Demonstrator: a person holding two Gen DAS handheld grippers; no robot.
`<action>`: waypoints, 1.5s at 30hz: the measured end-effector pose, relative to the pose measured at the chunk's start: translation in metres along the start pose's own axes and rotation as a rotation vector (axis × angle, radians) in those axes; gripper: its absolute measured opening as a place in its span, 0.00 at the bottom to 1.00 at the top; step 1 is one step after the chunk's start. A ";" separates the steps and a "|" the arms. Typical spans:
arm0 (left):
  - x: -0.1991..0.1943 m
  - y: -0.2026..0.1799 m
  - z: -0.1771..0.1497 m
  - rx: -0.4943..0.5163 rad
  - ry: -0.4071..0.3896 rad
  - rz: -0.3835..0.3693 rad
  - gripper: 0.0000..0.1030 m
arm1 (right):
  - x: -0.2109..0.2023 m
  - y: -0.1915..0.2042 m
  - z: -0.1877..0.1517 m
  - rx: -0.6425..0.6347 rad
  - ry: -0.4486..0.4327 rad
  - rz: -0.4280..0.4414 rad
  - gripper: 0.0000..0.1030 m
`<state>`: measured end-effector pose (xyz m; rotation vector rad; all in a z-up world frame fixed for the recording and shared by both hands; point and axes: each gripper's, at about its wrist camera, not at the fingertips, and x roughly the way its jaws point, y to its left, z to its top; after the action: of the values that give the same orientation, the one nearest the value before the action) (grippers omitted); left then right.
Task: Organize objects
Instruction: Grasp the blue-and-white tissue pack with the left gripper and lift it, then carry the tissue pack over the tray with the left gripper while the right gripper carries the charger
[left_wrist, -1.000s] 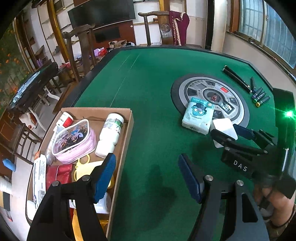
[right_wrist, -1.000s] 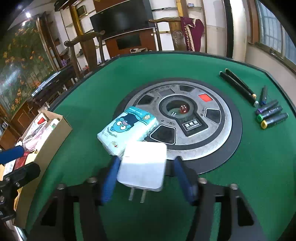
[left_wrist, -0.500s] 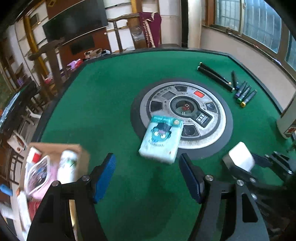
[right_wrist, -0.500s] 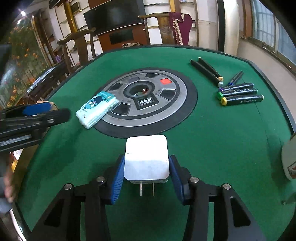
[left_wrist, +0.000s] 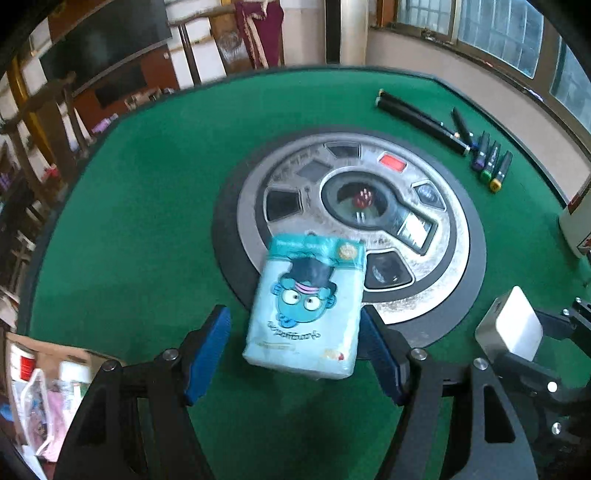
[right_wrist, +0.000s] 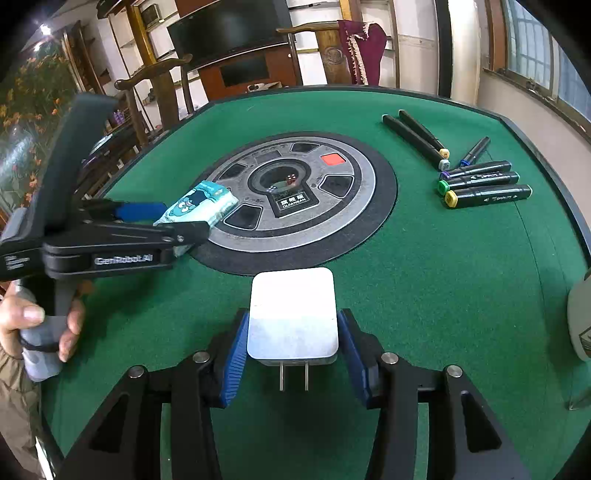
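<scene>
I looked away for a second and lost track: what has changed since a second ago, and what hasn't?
The left gripper swung from over the cardboard box toward the table's middle and now straddles the tissue pack, jaws open, not yet gripping. The right gripper drew back from the centre console, keeping its hold on the white charger. The tissue pack and the markers lie where they were.

Green felt table carries tissue pack (half on dial), markers.
</scene>
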<state>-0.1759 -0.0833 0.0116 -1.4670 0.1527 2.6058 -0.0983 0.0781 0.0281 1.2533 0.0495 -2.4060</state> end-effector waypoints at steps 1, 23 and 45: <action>0.002 0.001 0.001 -0.010 0.004 -0.011 0.71 | 0.000 0.000 0.000 -0.001 0.000 -0.001 0.50; -0.016 -0.014 -0.027 -0.101 -0.013 -0.039 0.48 | 0.001 0.001 0.000 -0.017 -0.016 -0.017 0.49; -0.074 -0.011 -0.074 -0.186 -0.096 -0.088 0.47 | -0.013 0.011 0.001 -0.029 -0.076 0.029 0.48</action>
<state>-0.0742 -0.0902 0.0364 -1.3646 -0.1661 2.6724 -0.0880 0.0726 0.0406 1.1407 0.0424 -2.4170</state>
